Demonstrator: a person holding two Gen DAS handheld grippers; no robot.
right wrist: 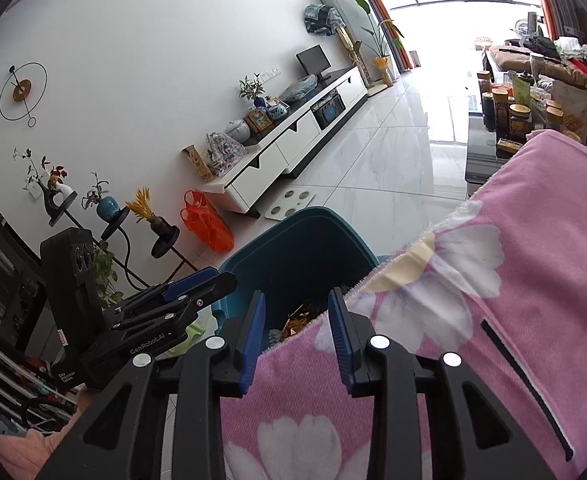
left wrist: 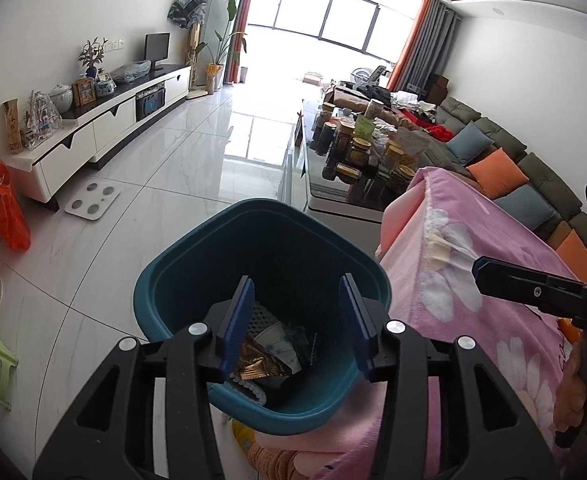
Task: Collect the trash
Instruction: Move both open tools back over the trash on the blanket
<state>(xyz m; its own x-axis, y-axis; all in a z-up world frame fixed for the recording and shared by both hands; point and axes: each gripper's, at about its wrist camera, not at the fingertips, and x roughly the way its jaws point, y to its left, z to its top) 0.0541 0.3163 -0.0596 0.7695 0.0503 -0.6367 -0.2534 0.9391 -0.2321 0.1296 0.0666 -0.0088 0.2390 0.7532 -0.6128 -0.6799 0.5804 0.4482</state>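
Note:
A teal trash bin (left wrist: 173, 284) stands on the floor beside a table covered with a pink flowered cloth (left wrist: 493, 264). Inside it lie a gold wrapper (left wrist: 259, 364), a white paper cup (left wrist: 277, 342) and other scraps. My left gripper (left wrist: 297, 320) is open and empty, right over the bin's mouth. My right gripper (right wrist: 295, 334) is open and empty above the cloth's edge (right wrist: 433, 320), with the bin (right wrist: 293, 248) just beyond it. The left gripper shows in the right wrist view (right wrist: 197, 286); one finger of the right gripper shows in the left wrist view (left wrist: 533, 290).
A white TV cabinet (left wrist: 105, 124) with ornaments runs along the left wall. An orange plastic bag (left wrist: 5, 208) and a white scale (left wrist: 92, 200) lie on the floor. A dark coffee table (left wrist: 333, 192) crowded with jars stands ahead, a grey sofa (left wrist: 513, 160) with cushions to the right.

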